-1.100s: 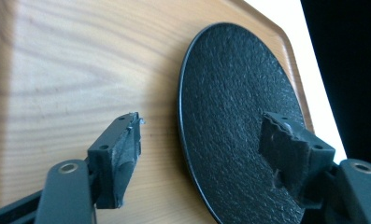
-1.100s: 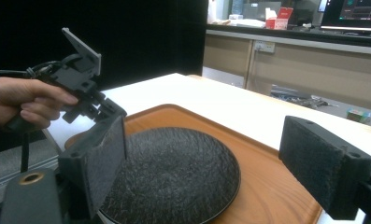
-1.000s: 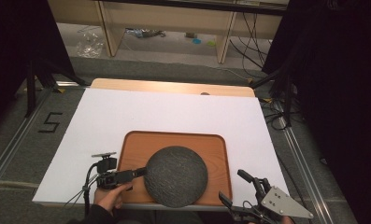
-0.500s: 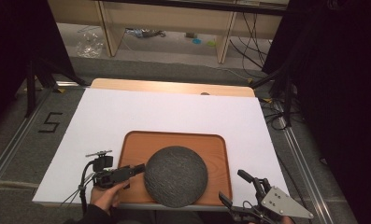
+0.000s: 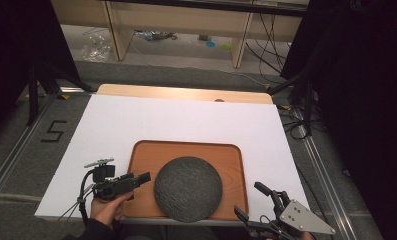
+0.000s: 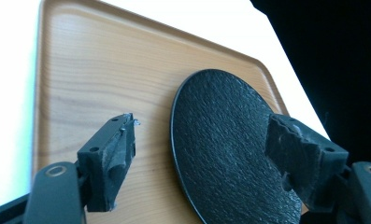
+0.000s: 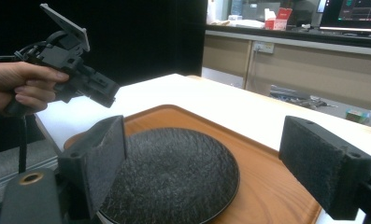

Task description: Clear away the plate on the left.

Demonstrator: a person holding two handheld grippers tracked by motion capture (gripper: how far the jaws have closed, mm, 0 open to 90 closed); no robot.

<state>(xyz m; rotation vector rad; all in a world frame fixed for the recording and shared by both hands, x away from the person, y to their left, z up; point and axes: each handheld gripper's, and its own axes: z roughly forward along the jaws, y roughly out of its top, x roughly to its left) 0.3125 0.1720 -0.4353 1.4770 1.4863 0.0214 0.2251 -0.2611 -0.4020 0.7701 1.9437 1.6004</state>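
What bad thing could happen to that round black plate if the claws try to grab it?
1. The black plate lies flat on the wooden tray, so an open claw could probably slide off its low edge instead of gripping it.
2. The tray sits right at the near edge of the white table. A push from the left claw or right claw might nudge it off.

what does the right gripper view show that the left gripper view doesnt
Right gripper view: a hand holding the left gripper above the table, and shelving and monitors beyond. Left gripper view: its own open jaws, close over the plate's edge. Both share the dark round plate lying on the wooden tray, on the white table.
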